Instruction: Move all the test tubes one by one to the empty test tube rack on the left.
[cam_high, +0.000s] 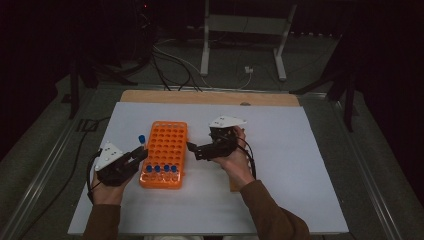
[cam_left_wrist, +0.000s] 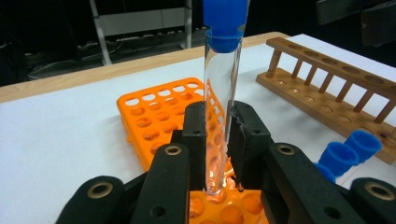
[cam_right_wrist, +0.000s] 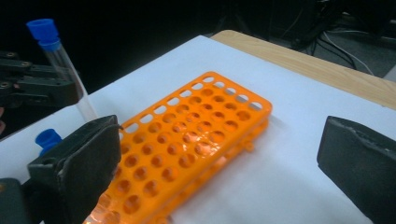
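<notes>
Mid-step in racking: left gripper (cam_high: 140, 151) clamped on a blue-capped test tube (cam_left_wrist: 223, 93) at the orange rack's (cam_high: 165, 145) left edge, centre-left of frame, right gripper (cam_high: 192, 148) spread wide, empty; next, lower into a free hole.

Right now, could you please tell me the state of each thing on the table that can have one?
Left tongs: shut on the capped test tube.
Capped test tube: upright, blue cap on, held over the orange rack.
Right tongs: open, nothing between them.
Orange rack: flat on the table, four capped tubes in its near row.
Wooden rack: holes in view empty.
</notes>
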